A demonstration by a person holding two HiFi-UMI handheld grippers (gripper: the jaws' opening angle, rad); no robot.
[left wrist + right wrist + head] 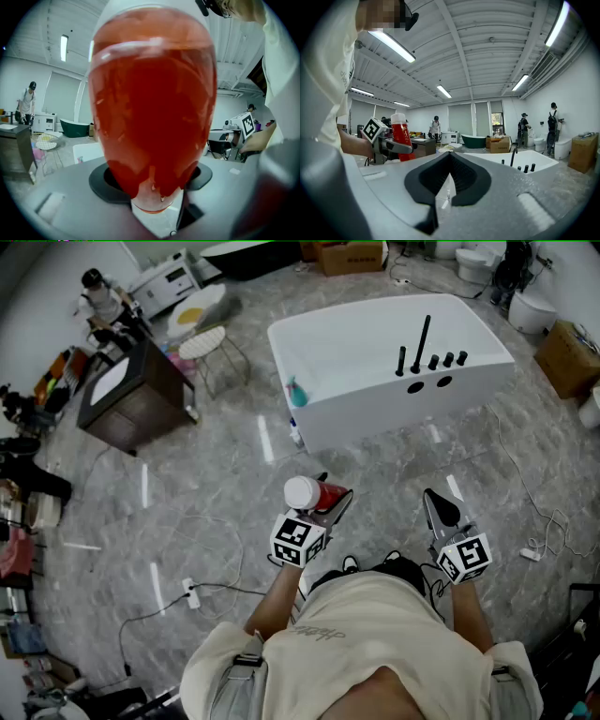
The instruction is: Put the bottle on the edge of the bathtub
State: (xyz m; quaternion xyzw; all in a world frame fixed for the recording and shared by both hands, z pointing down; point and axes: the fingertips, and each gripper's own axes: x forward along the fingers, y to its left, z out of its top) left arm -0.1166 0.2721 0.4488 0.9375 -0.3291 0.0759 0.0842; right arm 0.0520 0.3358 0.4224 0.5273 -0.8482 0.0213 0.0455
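Note:
A red bottle (314, 493) with a white cap is held upright in my left gripper (328, 498), low over the floor and short of the tub. In the left gripper view the bottle (152, 103) fills the frame, and the dark pads (105, 180) press on its lower end. The white bathtub (375, 362) stands ahead with a black faucet (424, 338) on its near rim. My right gripper (436, 502) hangs to the right, shut with nothing in it (449, 161). The right gripper view shows the bottle (401, 136) at the left and the bathtub (520, 161) ahead.
A teal bottle (296, 393) sits on the tub's left rim, and another bottle (295, 434) stands on the floor below it. A dark cabinet (131, 395) and a white round chair (204, 341) are at the left. A cable (190, 592) lies on the floor. Cardboard box (567, 357) at the right.

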